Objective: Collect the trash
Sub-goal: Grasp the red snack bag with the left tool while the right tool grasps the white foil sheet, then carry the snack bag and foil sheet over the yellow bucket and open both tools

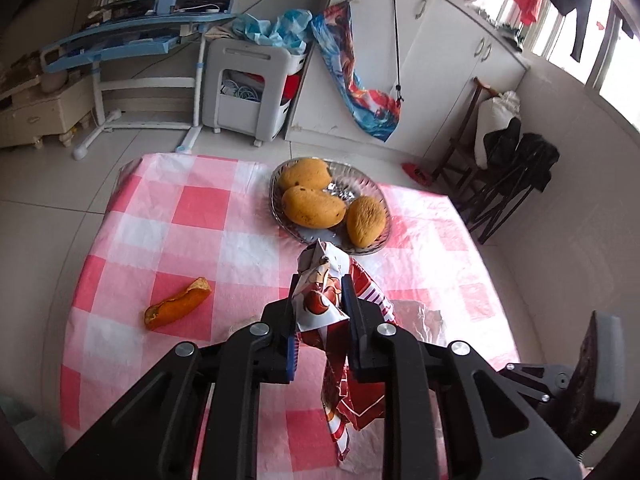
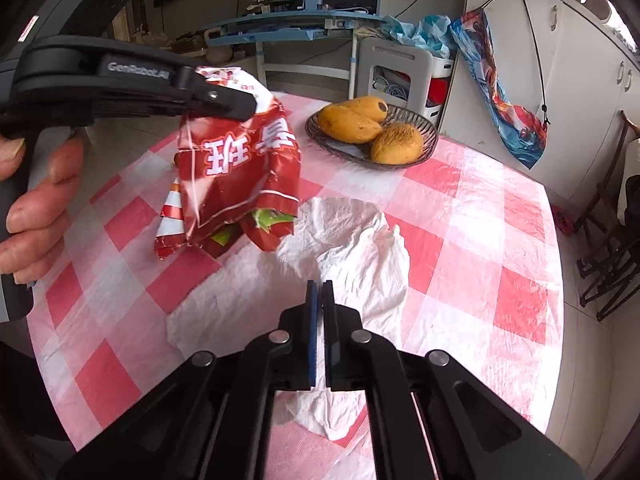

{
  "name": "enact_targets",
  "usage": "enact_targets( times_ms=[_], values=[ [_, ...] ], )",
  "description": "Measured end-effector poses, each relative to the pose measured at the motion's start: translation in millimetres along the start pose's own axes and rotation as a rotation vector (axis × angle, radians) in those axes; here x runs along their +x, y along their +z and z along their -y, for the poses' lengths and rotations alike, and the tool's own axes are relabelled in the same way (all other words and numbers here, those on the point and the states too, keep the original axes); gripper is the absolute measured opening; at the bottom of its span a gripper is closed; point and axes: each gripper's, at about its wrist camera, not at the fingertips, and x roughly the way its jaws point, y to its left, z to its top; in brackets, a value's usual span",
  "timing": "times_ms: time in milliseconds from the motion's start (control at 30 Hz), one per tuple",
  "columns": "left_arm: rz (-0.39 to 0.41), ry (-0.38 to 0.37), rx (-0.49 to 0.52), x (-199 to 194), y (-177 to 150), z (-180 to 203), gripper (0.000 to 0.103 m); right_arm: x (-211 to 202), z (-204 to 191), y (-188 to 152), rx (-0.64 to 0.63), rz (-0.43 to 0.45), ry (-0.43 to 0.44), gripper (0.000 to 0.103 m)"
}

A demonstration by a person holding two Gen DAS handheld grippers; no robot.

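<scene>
My left gripper (image 1: 320, 284) is shut on a crumpled red and white snack wrapper (image 1: 320, 300) and holds it above the checkered table. The same wrapper (image 2: 236, 172) hangs from the left gripper (image 2: 224, 100) in the right wrist view. My right gripper (image 2: 319, 292) is shut, seemingly on an edge of a white plastic bag (image 2: 352, 256) that lies spread on the table; the grip itself is hard to see. An orange mango peel (image 1: 178, 308) lies on the table to the left.
A wicker basket (image 1: 376, 192) with three mangoes (image 1: 312, 206) stands at the table's far side, also in the right wrist view (image 2: 430, 140). The pink checkered tablecloth (image 1: 200, 220) covers the table. Chairs, a stool, desk and cabinets stand around.
</scene>
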Motion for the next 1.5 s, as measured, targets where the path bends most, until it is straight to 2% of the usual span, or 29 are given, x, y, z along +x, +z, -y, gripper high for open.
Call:
enact_targets(
  times_ms=[67,200,400,667,900,1100,1500],
  values=[
    [0.034,-0.028,-0.042,-27,-3,-9,0.018,-10,-3,-3,0.007,0.018,0.006,0.003],
    [0.07,-0.028,-0.095,-76,-23,-32,0.018,-38,-17,-9,0.003,0.052,0.031,0.003],
    [-0.019,0.057,-0.156,-104,-80,-63,0.018,-80,-51,-26,-0.009,0.133,0.129,0.003],
    [-0.045,0.101,-0.111,-142,-139,-55,0.019,-124,-113,-64,-0.131,0.164,0.264,0.003],
    [-0.042,0.138,-0.069,-169,-175,-40,0.019,-148,-137,-92,-0.175,0.174,0.348,0.003],
    [-0.035,0.183,-0.021,-184,-193,-31,0.019,-152,-150,-107,-0.183,0.154,0.414,0.003],
    [-0.035,0.22,0.026,-201,-216,-21,0.02,-138,-179,-133,-0.275,0.034,0.471,0.003]
  ],
)
